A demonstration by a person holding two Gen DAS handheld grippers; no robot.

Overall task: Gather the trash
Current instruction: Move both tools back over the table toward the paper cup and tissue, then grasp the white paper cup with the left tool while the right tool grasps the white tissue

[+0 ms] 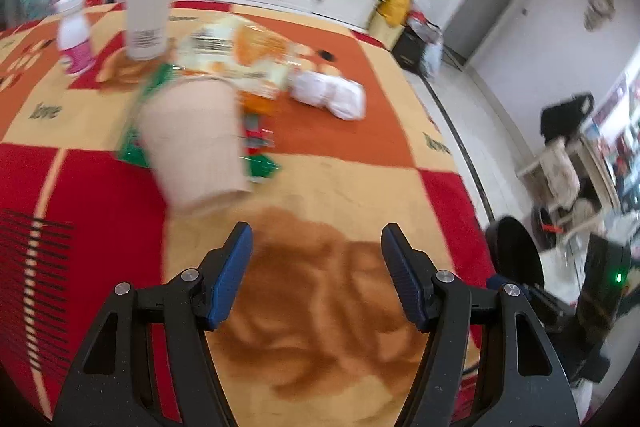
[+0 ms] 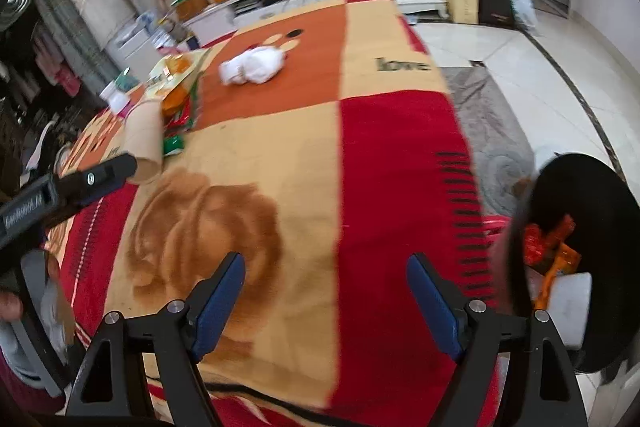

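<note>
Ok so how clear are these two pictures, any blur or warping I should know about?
Left wrist view: motion blur smears the tan paper cup and the snack wrappers behind it, while the left gripper stays sharp. Right wrist view: the blanket is softly blurred and the right gripper is crisp. Both views: fisheye bends the edges, with dark corners and even daylight.

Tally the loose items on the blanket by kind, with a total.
Paper cup: 1
Snack wrappers: 1 pile, pieces too blurred to count
White crumpled wad: 1
Pink-labelled bottle: 1
Tall white bottle: 1
Total: 5
</note>
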